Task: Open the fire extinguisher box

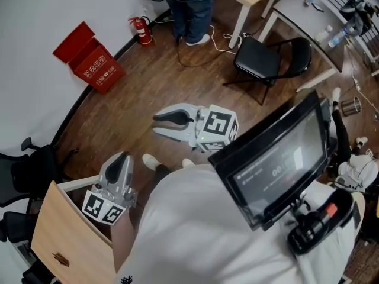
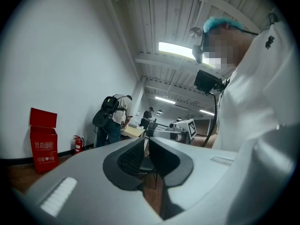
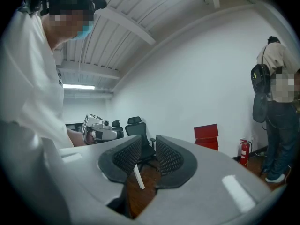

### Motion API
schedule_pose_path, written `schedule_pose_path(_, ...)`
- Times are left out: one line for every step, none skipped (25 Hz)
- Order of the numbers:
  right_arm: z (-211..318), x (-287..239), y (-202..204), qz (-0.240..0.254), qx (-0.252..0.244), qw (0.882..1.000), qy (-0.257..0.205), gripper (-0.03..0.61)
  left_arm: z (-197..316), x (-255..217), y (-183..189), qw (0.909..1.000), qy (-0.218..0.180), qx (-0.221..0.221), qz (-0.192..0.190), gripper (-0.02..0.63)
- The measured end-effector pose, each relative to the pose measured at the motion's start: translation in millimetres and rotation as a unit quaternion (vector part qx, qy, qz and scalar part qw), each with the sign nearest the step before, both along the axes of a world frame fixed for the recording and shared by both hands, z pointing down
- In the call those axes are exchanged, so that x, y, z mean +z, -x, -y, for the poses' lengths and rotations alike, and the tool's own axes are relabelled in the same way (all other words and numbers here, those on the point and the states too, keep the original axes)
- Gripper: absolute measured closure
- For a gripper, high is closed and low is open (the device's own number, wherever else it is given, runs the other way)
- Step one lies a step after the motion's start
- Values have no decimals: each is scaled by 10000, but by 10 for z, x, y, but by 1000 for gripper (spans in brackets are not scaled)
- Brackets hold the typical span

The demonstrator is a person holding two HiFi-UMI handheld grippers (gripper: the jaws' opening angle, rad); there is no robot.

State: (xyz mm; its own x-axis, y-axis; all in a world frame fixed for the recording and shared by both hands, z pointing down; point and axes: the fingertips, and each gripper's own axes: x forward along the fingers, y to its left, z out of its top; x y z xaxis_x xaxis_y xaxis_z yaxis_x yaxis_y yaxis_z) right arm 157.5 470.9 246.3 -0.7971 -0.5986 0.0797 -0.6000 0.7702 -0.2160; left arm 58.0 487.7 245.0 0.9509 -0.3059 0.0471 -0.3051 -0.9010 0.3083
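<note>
Right gripper (image 1: 157, 123): jaws a narrow gap apart, nothing between them. Left gripper (image 1: 121, 160): jaws all but together, only a sliver of gap, also empty. Both are held close to the body and well apart from the fire extinguisher box (image 1: 98, 70). The box sits on the floor against the white wall, between 10 and 11 o'clock from the right gripper. Its lid (image 1: 74, 41) stands raised, so I judge the opening step done. Any further move would first call for walking over to the box. A fire extinguisher (image 1: 141, 30) stands by the wall near 12 o'clock. Writing: white Chinese characters on the box front, too small to read surely. The chest screen (image 1: 278, 164) shows pale text, illegible.
</note>
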Motion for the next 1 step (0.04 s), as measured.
schedule_pose_path(2,1,-22,-7,9,10000,-8,485,1,0,-26,10000,-1,19,2,591)
